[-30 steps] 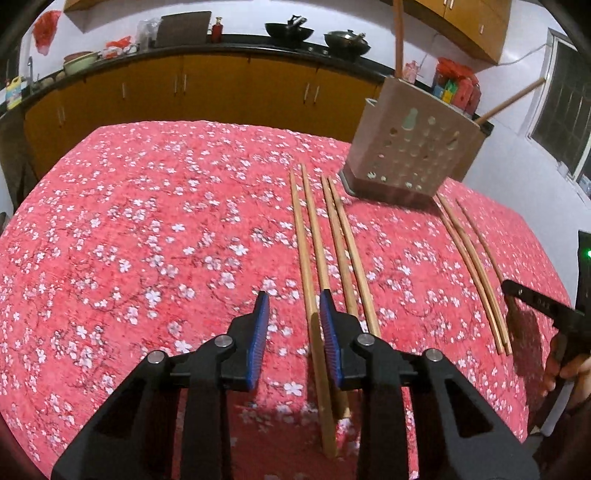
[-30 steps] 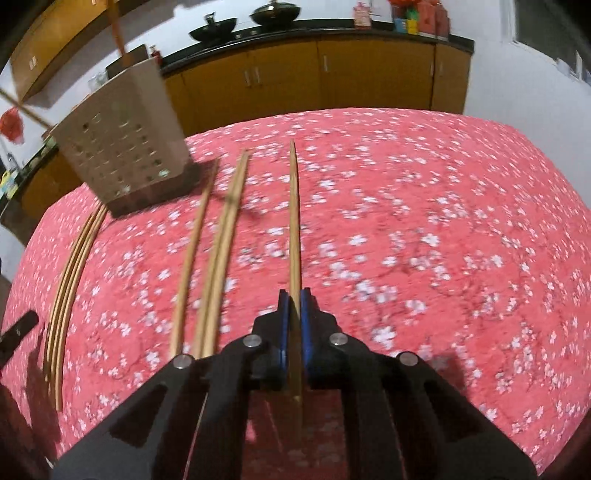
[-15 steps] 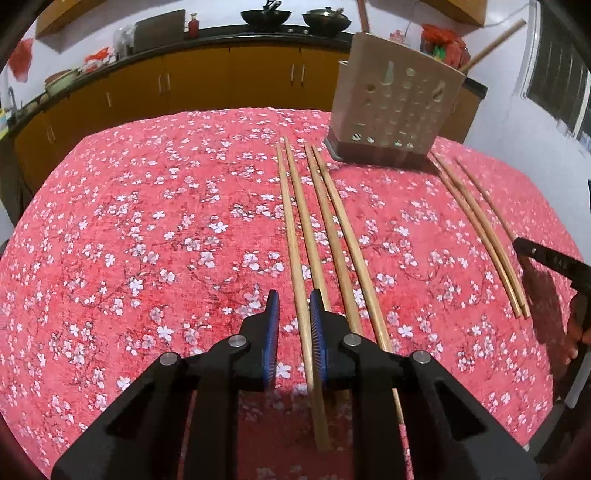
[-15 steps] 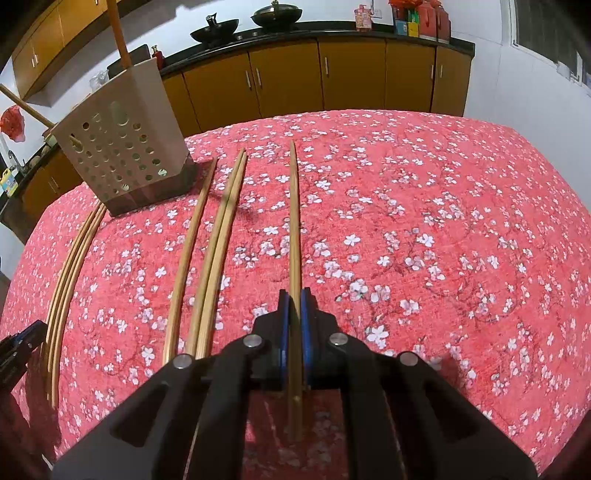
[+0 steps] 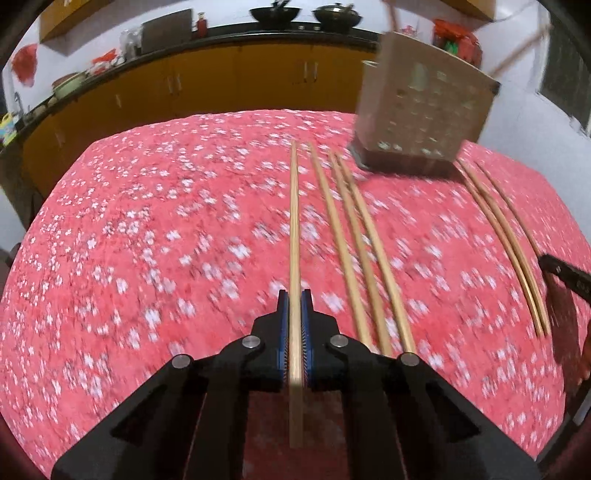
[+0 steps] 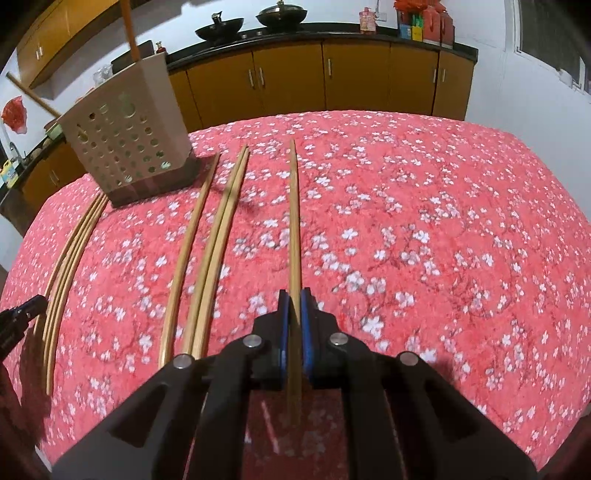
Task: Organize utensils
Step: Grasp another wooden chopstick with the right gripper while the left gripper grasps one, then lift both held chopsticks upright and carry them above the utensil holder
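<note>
My left gripper [image 5: 294,295] is shut on a long wooden chopstick [image 5: 294,229] that points toward the beige perforated utensil holder [image 5: 421,118] at the far right. Three more chopsticks [image 5: 354,236] lie just right of it, and another bundle [image 5: 506,236] lies further right. My right gripper [image 6: 294,295] is shut on a chopstick [image 6: 294,218] too. In the right wrist view the holder [image 6: 129,133] stands at the far left with sticks standing in it, and loose chopsticks [image 6: 210,243] lie left of my held one.
The table carries a red floral cloth [image 6: 424,229]. Orange cabinets and a dark counter with woks [image 6: 258,18] run along the back wall. Another chopstick bundle [image 6: 70,251] lies near the left table edge, by the other gripper's tip [image 6: 22,314].
My left gripper has closed on the leftmost chopstick and lifted it; the view is blurred with motion. My right gripper has stayed shut on its chopstick, shifting only slightly.
</note>
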The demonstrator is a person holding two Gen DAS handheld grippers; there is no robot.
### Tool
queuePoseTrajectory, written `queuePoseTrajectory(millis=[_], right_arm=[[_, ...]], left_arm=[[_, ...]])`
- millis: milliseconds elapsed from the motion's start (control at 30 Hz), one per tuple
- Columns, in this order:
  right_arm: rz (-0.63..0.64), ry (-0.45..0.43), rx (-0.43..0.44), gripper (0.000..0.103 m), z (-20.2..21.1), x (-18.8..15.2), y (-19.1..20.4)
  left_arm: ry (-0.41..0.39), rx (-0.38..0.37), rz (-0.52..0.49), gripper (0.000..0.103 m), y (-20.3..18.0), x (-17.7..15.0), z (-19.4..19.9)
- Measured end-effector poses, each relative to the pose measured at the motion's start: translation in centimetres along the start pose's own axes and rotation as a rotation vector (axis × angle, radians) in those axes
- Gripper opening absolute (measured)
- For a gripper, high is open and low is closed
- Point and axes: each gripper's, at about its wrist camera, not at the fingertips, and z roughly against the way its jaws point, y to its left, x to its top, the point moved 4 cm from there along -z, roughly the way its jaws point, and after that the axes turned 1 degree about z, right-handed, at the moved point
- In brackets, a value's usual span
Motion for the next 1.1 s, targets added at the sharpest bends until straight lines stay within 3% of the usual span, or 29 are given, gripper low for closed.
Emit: queuePoseTrajectory(millis=[233, 1100], right_arm=[[-0.013, -0.024, -0.005, 0.008, -1.5, 1.8, -0.5], [-0.023, -0.028, 0.005, 0.008, -1.9, 2.0, -0.8]], left_arm=[[-0.021, -0.029, 0.083, 0.008, 2.0, 2.2, -1.6], [-0.034, -0.035, 0.087, 0.008, 2.1, 1.9, -1.5]])
